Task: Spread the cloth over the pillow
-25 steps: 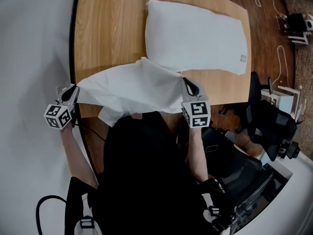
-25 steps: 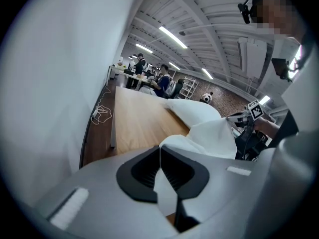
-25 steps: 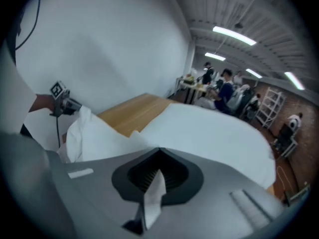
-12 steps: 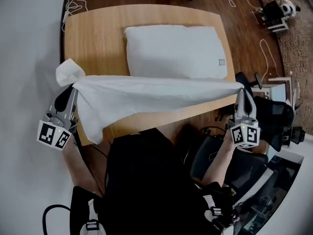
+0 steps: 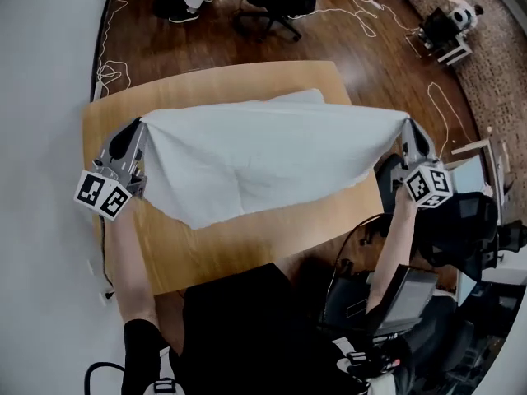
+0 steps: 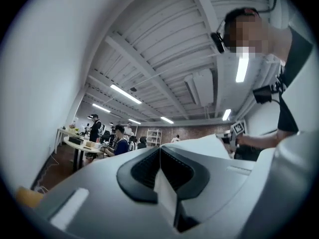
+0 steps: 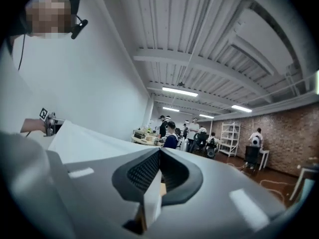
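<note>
cloth stretched taut, corners pinched in both grippers' jaws.

1. A wooden table stands on a dark wood floor.
2. White cables trail over the floor to its right.
3. A black office chair sits beyond the table's far edge, and another black chair stands at its right.
4. Across the room, people gather near a white shelf rack and a brick wall.
5. Strip lights glow on the white ceiling.
</note>
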A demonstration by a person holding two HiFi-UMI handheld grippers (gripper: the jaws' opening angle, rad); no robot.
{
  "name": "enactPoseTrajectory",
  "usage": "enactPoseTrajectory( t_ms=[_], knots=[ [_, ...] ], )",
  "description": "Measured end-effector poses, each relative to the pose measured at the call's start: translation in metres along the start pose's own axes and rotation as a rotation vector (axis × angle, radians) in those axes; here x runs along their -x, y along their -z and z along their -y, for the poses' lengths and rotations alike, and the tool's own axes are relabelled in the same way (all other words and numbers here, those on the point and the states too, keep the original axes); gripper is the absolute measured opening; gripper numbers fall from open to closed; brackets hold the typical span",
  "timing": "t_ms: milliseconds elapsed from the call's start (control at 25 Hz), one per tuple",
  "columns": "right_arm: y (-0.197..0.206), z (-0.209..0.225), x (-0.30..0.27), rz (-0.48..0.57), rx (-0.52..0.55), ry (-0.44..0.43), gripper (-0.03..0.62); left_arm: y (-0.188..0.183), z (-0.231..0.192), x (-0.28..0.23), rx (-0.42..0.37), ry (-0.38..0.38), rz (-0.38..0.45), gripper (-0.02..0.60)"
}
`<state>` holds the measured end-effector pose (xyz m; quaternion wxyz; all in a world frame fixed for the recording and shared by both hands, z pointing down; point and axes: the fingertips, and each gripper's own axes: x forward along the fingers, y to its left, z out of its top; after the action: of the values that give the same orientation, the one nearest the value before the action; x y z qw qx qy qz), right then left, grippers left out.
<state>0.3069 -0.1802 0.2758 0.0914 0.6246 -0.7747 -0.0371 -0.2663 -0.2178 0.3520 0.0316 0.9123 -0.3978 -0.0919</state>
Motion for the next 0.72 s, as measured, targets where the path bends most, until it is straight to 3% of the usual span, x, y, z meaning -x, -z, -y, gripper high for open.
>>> enactPoseTrajectory(
  t_ms=[80, 160, 240, 320, 400, 560, 640, 720],
  knots=[
    [0.044, 0.03, -0.069, -0.073, -0.027, -0.066, 0.005, 0.037, -0.015, -0.023, 0.097, 0.009, 0.115, 0.009],
    [0.114, 0.043, -0.143, -0.221, -0.042, -0.153, 0.006, 0.096, -0.016, -0.022, 0.184, 0.037, 0.175, 0.03],
    [0.206, 0.05, -0.188, -0.409, -0.108, -0.263, 0.006, 0.165, -0.005, -0.015, 0.29, -0.004, 0.136, 0.069],
    [0.283, 0.056, -0.187, -0.561, -0.164, -0.312, 0.006, 0.203, 0.01, 0.004, 0.337, -0.092, 0.056, 0.069],
    [0.311, 0.047, -0.175, -0.598, -0.225, -0.305, 0.006, 0.199, 0.012, 0.054, 0.292, -0.155, -0.014, 0.069],
    [0.321, 0.026, -0.164, -0.577, -0.297, -0.245, 0.006, 0.152, -0.002, 0.21, 0.083, -0.288, -0.217, 0.071],
    [0.319, 0.025, -0.162, -0.569, -0.275, -0.235, 0.006, 0.115, 0.018, 0.282, -0.032, -0.369, -0.327, 0.072],
    [0.312, 0.024, -0.164, -0.555, -0.251, -0.229, 0.007, 0.061, 0.05, 0.321, -0.158, -0.399, -0.424, 0.071]
  ],
)
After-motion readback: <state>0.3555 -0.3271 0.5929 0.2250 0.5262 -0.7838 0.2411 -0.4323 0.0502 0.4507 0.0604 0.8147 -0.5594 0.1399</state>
